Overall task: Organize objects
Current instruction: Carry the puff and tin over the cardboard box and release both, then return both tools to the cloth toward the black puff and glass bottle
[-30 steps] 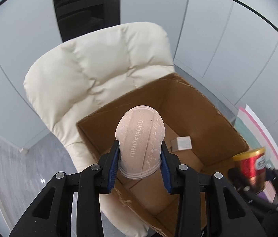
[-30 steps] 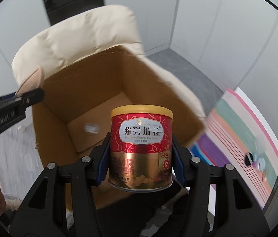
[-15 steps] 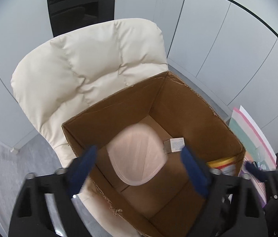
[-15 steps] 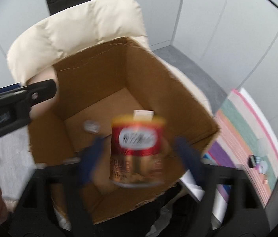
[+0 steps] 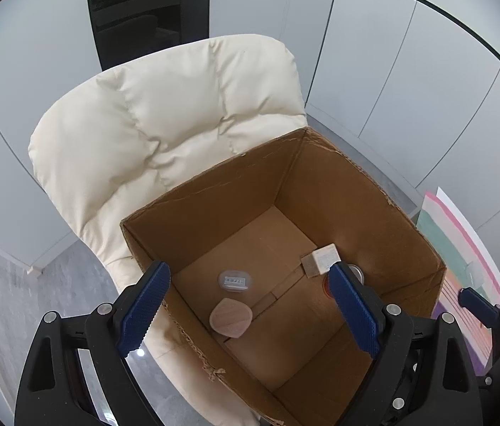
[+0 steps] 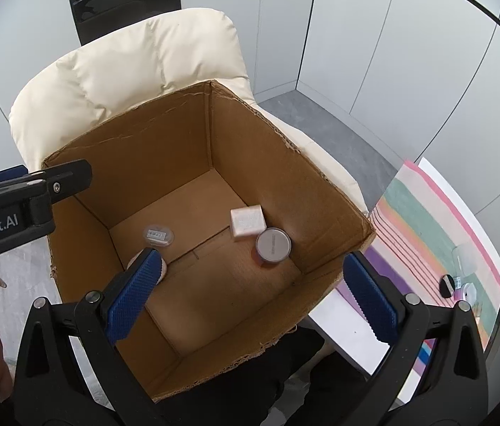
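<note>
left gripper (image 6: 29, 191), "nrobot.ai" lettering

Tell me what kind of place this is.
Probably an office or studio room rather than a kitchen: plain grey wall panels, a cream padded chair holding a cardboard box, and a striped mat nearby.

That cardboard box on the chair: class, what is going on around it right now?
A person holds two tongs above an open cardboard box that sits on a cream padded chair. Both the left tongs and the right tongs are open and hold nothing. On the box floor lie a red can, a pink pad, a small white box and a small clear case. A striped mat lies beside the chair.
</note>
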